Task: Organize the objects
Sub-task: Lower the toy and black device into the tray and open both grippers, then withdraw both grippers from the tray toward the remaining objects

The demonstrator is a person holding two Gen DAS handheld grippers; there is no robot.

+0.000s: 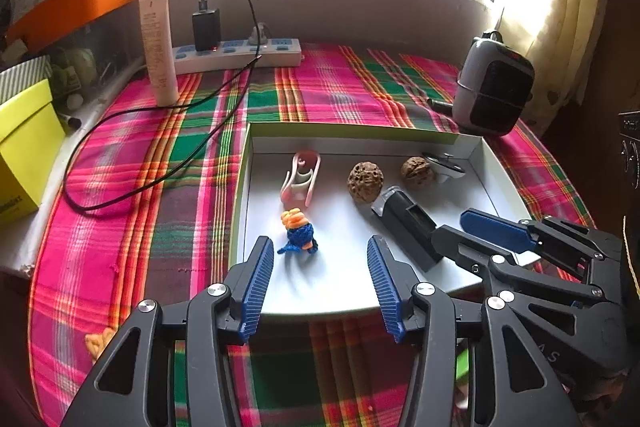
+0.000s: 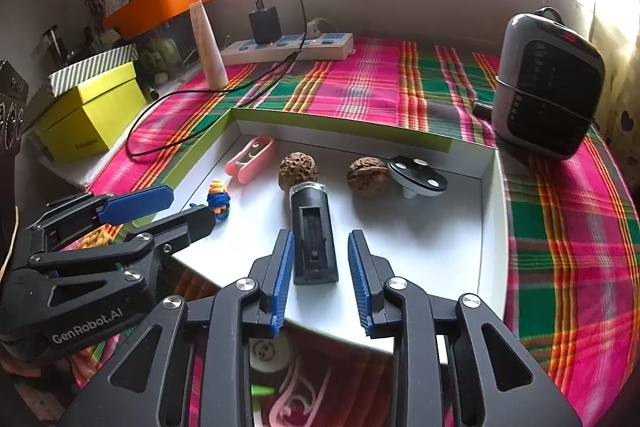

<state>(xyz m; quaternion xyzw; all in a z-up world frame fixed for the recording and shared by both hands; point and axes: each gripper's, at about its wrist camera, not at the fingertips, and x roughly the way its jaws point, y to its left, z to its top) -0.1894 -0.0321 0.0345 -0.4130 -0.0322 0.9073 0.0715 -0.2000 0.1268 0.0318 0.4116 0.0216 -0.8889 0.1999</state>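
Free room and obstacles around the open box

Your left gripper has its jaws wide apart at the near edge of the white box, with bare floor between them; only the small knitted toy stands just ahead, toward the left finger. Further in, the pink clip and the two walnuts block the back part (the white disc piece fills the far right corner). Your right gripper is open around the near end of the black device, with little room on each side. To the right of the device the floor is bare up to the wall. Outside, the heater limits the far right.
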